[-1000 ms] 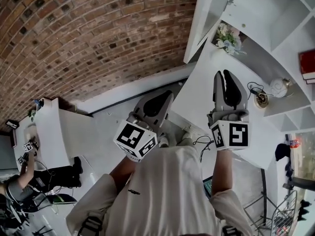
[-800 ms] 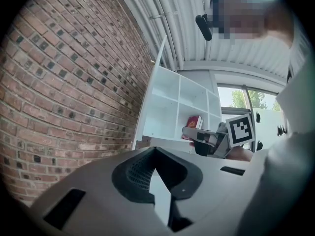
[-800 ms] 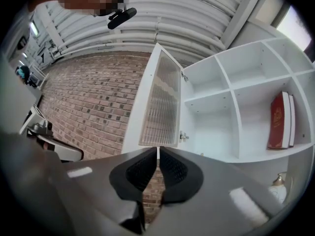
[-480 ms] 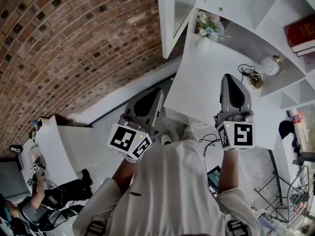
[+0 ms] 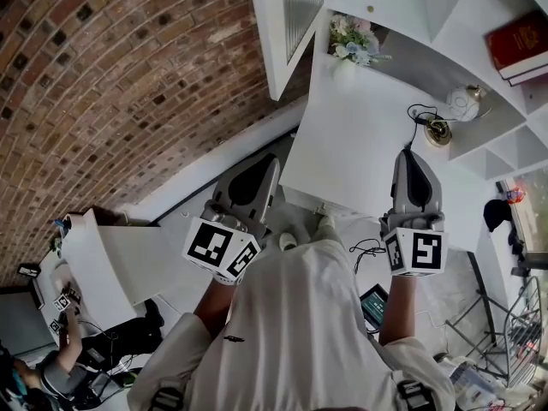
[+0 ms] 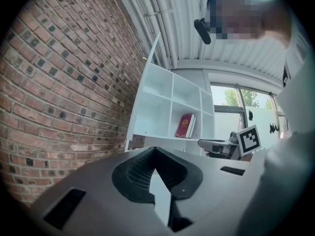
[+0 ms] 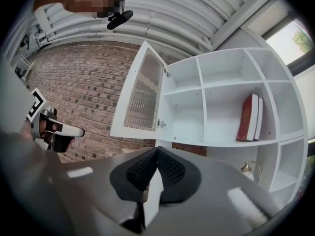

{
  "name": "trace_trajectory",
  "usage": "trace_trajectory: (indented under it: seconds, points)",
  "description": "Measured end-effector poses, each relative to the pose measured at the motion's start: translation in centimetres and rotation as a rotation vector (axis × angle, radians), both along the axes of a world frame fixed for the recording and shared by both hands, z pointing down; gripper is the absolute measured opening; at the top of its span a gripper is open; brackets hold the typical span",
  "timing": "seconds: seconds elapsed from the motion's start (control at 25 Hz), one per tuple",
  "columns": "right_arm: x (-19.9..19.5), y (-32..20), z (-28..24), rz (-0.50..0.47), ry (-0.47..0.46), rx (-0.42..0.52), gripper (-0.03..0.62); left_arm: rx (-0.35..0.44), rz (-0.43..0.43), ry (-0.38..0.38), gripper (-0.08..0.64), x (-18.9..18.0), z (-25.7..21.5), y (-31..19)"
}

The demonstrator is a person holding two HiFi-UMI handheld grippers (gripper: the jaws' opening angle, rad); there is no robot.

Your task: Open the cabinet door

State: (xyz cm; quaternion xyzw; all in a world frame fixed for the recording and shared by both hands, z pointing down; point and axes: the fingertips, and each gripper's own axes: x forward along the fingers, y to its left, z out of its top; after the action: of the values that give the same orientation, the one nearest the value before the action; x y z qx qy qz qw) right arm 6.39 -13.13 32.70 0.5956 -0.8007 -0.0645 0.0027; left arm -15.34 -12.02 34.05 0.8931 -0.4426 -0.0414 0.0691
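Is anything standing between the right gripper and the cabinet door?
Nothing visible does. Only open air lies between the shut, empty right gripper and the cabinet door, which already stands open.

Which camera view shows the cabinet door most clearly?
The right gripper view: it faces the open cabinet door and shows its whole frame and ribbed panel. The head view sees the door from above, cut off by the picture's top edge. The left gripper view shows only a narrow sliver, nearly edge-on.
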Motion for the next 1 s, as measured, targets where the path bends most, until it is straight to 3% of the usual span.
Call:
trace_trajectory:
  seconds: [0.36, 1.0]
  points:
    - [0.2, 0.8, 0.9, 0.030, -0.120, -0.030, 0.011, 0.005, 0.008, 0.004, 0.009, 0.8, -0.2, -0.1]
    - [-0.8, 1.2, 0.5, 0.008, -0.090, -0.027, 0.011, -0.012, 0.015, 0.008, 0.009, 1.0, 0.1, -0.4]
